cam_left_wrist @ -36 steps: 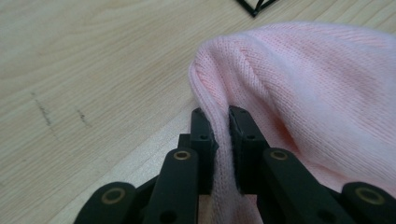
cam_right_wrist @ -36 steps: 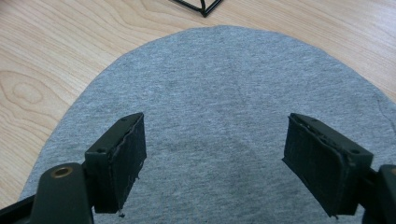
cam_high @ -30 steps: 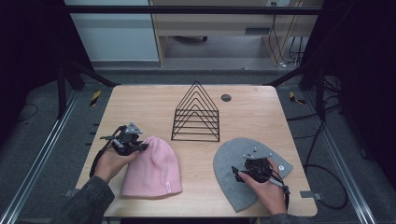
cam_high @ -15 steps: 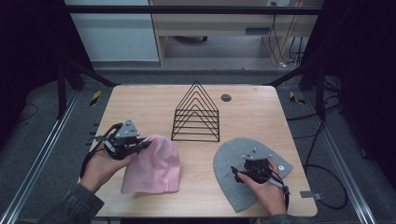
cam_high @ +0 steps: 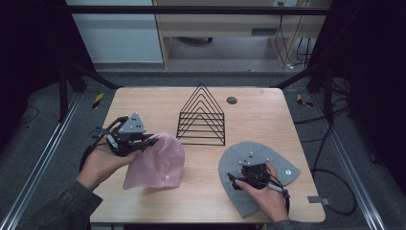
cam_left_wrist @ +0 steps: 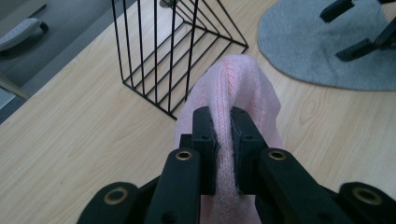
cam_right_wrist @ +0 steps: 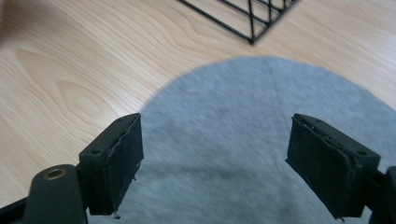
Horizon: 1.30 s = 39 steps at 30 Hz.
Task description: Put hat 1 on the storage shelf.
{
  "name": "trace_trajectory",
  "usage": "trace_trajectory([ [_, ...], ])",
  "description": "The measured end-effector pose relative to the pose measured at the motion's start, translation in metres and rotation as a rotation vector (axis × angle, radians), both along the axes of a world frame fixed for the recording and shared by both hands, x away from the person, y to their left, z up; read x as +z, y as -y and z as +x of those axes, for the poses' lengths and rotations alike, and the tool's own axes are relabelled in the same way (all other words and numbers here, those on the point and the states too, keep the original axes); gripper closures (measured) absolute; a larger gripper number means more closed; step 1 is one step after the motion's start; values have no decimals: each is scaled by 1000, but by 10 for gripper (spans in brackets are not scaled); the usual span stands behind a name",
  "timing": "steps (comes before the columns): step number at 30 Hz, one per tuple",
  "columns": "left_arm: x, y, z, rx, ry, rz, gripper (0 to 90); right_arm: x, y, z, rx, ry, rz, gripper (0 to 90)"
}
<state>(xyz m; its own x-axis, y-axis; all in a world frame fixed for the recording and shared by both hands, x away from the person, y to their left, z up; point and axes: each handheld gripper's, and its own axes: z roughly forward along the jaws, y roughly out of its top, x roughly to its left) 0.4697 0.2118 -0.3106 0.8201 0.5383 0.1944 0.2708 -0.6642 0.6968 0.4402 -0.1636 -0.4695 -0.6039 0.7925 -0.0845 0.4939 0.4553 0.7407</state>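
A pink knit beanie (cam_high: 158, 160) lies on the wooden table, its upper left edge lifted. My left gripper (cam_high: 149, 141) is shut on that edge; in the left gripper view the pink knit (cam_left_wrist: 233, 93) is pinched between the two black jaws of the left gripper (cam_left_wrist: 223, 135). A grey beanie (cam_high: 258, 158) lies flat at the front right. My right gripper (cam_high: 234, 179) rests over it, open, and in the right gripper view the right gripper (cam_right_wrist: 215, 163) has its jaws wide apart above the grey fabric (cam_right_wrist: 243, 140).
A black wire triangular rack (cam_high: 202, 117) stands at the table's middle, just behind both beanies. A small dark round disc (cam_high: 231, 100) sits near the back edge. The table (cam_high: 143, 103) has bare wood at the back left.
My left gripper has shifted left and up with the pink beanie's edge in it, pulling the beanie up off the table on that side. The right gripper has stayed over the grey beanie.
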Motion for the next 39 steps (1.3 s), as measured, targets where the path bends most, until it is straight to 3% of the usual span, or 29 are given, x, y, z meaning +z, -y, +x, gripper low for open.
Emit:
trace_trajectory([
  [7, 12, 1, 6, 6, 16, -1, 822, 24, -29, -1, 79, 20, 16, 222],
  [13, 33, 4, 2, 10, 58, -16, 822, 43, -49, 2, 125, 25, 25, 278],
  [16, 40, 5, 3, 18, 66, -28, 822, 52, -63, 2, 153, 46, 14, 329],
  [19, 47, 6, 1, 21, 72, -35, 821, 58, -77, 3, 180, 48, 35, 338],
  [24, 61, 8, -7, -4, 93, -22, 821, 59, -96, 4, 223, 25, 73, 360],
  [27, 67, 9, -9, -9, 101, -36, 820, 55, -105, 6, 236, 15, 89, 395],
  [29, 69, 10, -10, -12, 99, -47, 820, 52, -110, 7, 235, 21, 128, 430],
  [33, 71, 12, -12, -19, 100, -45, 820, 51, -121, 8, 265, -2, 187, 446],
  [39, 71, 17, -17, -37, 106, -51, 820, 51, -130, 11, 283, -21, 211, 478],
])
